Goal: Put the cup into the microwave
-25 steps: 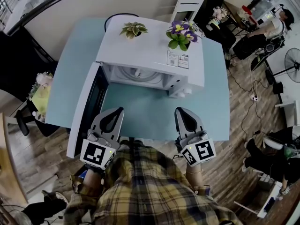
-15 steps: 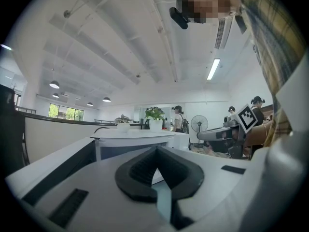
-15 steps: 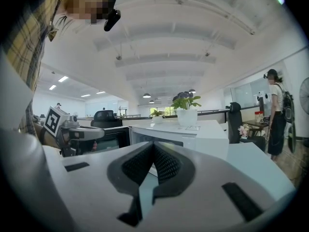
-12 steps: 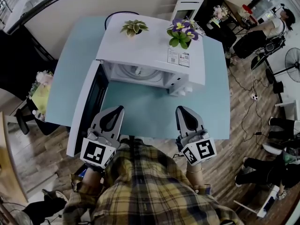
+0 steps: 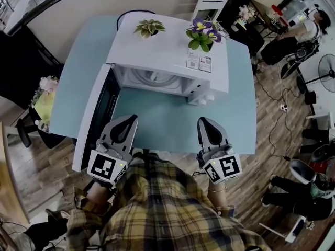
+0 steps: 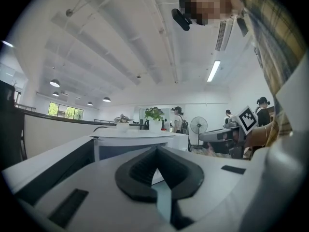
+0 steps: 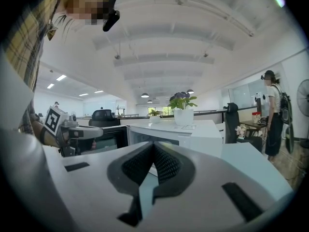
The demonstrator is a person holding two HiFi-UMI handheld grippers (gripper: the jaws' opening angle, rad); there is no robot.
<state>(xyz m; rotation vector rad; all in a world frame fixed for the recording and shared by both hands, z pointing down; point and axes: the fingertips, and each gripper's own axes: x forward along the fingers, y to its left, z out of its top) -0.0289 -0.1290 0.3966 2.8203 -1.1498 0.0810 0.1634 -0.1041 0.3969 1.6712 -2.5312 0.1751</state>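
A white microwave (image 5: 167, 51) stands on a light blue table (image 5: 157, 119), its door (image 5: 97, 114) swung open to the left. The cavity (image 5: 157, 80) shows a pale round turntable; I cannot make out a cup in any view. My left gripper (image 5: 127, 120) hovers at the table's front edge beside the open door, shut and empty. My right gripper (image 5: 205, 122) hangs level with it further right, also shut with nothing between the jaws. In the left gripper view the left gripper (image 6: 155, 151) faces the microwave (image 6: 130, 139). In the right gripper view the right gripper (image 7: 153, 146) faces the microwave (image 7: 178, 134).
Two potted plants (image 5: 146, 29) (image 5: 203, 35) sit on the microwave's top. A white chair (image 5: 210, 7) stands behind the table. A floor fan (image 5: 327, 72) and seated people are off to the right. A dark chair (image 5: 31, 129) is at the left.
Both grippers have kept still. Only the head view has shifted a little, and a person on the floor at the right has moved.
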